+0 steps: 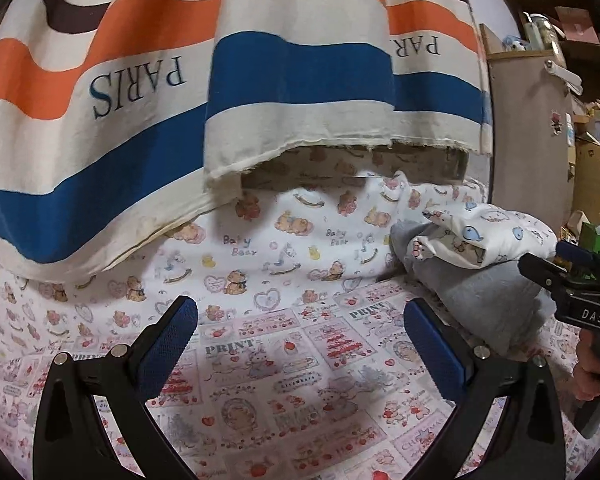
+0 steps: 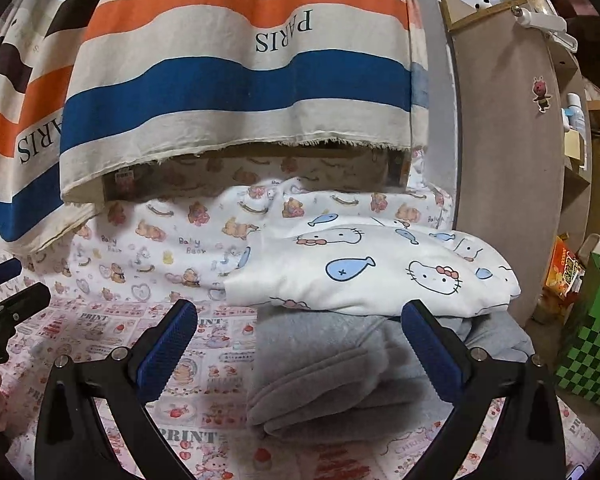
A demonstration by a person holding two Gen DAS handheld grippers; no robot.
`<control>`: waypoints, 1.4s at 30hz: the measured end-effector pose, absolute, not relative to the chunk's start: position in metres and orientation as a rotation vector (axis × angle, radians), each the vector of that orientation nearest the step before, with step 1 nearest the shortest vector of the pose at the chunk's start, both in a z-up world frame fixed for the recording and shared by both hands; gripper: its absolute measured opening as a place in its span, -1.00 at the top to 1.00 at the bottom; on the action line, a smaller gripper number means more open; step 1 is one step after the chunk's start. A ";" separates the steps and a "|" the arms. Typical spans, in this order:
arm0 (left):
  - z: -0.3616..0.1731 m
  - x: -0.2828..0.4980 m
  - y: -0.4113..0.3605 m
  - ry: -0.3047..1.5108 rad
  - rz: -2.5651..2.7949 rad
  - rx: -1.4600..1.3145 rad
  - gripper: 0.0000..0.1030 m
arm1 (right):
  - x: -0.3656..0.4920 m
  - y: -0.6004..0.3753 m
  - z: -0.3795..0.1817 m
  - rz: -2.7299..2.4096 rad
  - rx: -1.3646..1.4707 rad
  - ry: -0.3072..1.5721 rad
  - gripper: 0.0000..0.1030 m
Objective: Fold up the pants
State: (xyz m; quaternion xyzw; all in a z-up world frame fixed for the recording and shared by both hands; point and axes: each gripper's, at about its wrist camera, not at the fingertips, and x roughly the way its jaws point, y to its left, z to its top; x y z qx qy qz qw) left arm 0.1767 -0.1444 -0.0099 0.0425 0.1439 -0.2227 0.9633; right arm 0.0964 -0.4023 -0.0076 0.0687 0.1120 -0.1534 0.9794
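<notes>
Folded grey pants [image 2: 324, 376] lie on the printed bed sheet, with a folded white Hello Kitty garment [image 2: 376, 268] on top of them. My right gripper [image 2: 300, 320] is open and empty, its fingers standing just before and to either side of the grey stack's near left part. In the left wrist view the same stack lies at the right: the grey pants [image 1: 488, 300] and the white garment [image 1: 488, 236]. My left gripper [image 1: 300, 320] is open and empty over bare sheet, left of the stack. The right gripper's body [image 1: 580, 292] shows at that view's right edge.
A striped orange, blue and cream cloth marked PARIS [image 1: 228, 80] hangs at the back over the bed. A beige cabinet side [image 2: 512, 160] stands right of the stack. A green checkered box [image 2: 592, 344] and snack packets sit on the floor at far right.
</notes>
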 end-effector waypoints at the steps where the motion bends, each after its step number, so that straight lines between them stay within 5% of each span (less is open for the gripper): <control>1: -0.010 0.178 -0.144 0.293 -0.444 0.082 -0.99 | 0.096 -0.403 -0.008 -0.315 0.140 0.227 -0.99; 42: -0.011 0.176 -0.146 0.285 -0.440 0.098 -0.99 | 0.096 -0.394 -0.007 -0.278 0.113 0.227 -0.99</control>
